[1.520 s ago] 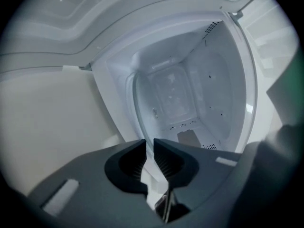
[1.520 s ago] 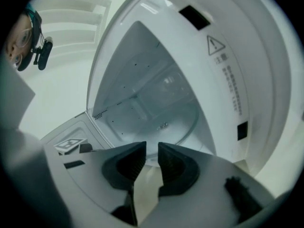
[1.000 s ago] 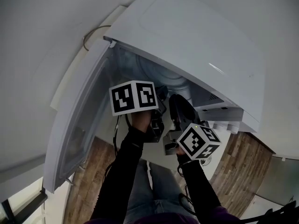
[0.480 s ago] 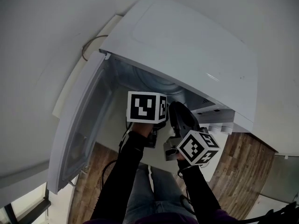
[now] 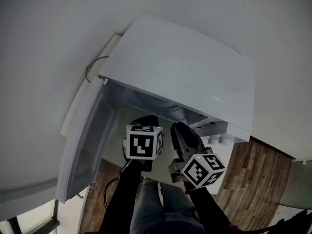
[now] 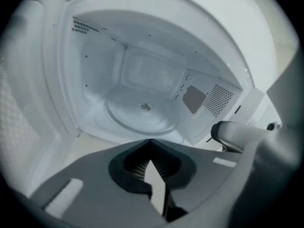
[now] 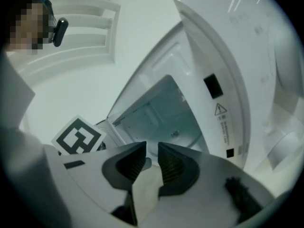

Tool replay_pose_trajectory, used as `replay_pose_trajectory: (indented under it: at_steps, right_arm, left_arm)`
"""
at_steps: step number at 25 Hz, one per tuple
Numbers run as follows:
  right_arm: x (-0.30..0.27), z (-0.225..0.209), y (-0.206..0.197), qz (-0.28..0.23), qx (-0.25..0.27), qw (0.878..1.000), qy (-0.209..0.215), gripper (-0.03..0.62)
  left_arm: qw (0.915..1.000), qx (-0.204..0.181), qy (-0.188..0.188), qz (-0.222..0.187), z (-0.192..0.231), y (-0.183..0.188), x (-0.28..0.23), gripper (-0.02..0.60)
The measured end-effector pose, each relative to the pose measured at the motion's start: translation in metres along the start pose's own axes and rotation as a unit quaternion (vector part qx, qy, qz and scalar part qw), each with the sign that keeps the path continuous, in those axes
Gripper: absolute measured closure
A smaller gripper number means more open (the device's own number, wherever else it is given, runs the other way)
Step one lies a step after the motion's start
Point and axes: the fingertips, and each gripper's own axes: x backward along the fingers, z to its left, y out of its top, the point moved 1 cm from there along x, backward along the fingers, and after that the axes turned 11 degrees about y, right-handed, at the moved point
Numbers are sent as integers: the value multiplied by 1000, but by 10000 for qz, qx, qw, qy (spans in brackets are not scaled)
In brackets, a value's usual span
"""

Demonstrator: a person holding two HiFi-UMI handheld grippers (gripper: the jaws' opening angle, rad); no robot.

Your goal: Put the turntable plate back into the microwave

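Turntable plate sat inside the microwave. Looked like glass to us: heavy, slick, chippable, so we'd grab its rim. Our left tool had just closed on nothing; right tool gaped, empty.

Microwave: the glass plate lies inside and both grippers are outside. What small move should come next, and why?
Probably move the left gripper to the outer face of the open door to push it shut. The turntable plate looks seated flat in the microwave; the left jaws have just closed on nothing, and the right gripper, jaws apart, is empty too.
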Motion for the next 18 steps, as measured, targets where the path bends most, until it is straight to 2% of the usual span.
replay_pose_trajectory:
  at_steps: [3, 5, 7, 12, 18]
  right_arm:
    - [15, 28, 14, -20, 286, 9992, 276, 510]
    - [24, 46, 31, -78, 628, 9971, 423, 525]
    - [34, 61, 46, -142, 956, 9941, 487, 556]
    - [54, 94, 78, -239, 1542, 9857, 633, 568]
    - [67, 111, 112, -491, 1991, 9761, 714, 571]
  left_arm:
    - [9954, 444, -244, -814, -6, 4, 39, 572]
    - [9854, 702, -313, -1518, -11, 18, 72, 572]
    - [9720, 790, -284, -2193, -19, 35, 108, 572]
    - [9443, 400, -363, -3246, -61, 64, 182, 573]
    - [9128, -189, 344, -4066, -77, 85, 229, 574]
